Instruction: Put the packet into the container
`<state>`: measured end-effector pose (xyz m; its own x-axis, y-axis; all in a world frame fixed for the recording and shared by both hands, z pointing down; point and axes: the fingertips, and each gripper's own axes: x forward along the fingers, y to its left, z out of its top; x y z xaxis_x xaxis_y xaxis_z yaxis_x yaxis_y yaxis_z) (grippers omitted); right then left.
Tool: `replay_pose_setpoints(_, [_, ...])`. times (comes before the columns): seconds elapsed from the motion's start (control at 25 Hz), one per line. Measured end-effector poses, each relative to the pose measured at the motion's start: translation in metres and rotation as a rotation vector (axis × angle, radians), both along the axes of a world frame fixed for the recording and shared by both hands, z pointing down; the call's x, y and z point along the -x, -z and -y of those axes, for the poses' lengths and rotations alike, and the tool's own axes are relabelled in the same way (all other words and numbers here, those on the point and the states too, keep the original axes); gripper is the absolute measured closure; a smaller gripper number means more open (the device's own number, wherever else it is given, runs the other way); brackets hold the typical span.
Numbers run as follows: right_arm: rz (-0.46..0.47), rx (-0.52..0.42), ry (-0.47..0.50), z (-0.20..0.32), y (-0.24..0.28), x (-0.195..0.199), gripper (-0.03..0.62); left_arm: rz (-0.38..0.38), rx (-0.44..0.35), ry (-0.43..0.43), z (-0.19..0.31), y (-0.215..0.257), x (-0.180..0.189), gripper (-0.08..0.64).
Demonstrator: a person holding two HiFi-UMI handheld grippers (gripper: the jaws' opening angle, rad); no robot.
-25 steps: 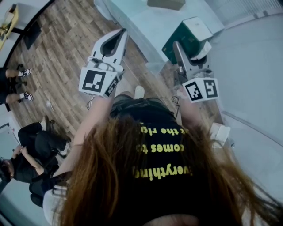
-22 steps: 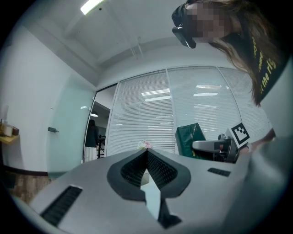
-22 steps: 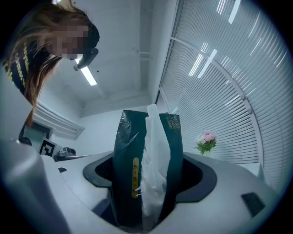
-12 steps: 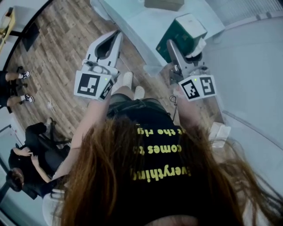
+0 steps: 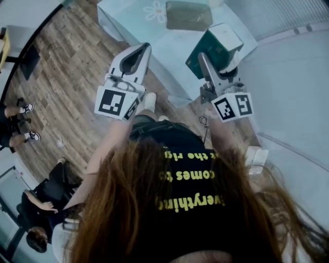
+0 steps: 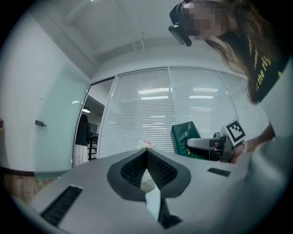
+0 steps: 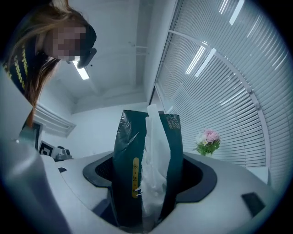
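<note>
While packet sits in our right gripper, short of olive container on table, we judge carry step in hand. Next: bring packet over container, lower, release. Right jaws narrowly apart, clamped on upright packet. Left gripper: tips together, nothing between.

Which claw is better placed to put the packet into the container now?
Right. The right claw is shut on the green packet, over the table. The left claw is shut and holds nothing.
</note>
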<state>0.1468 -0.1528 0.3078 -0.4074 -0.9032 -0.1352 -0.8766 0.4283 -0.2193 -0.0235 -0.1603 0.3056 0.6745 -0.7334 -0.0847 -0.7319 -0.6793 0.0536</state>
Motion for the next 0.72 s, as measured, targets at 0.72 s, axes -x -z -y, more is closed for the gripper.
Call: replay_pose_setpoints(0.72, [-0.017, 0.031, -0.090, 0.082, -0.006, 0.020, 0.219, -0.002, 0.018, -0.057, 0.099, -0.008, 0.036, 0.558])
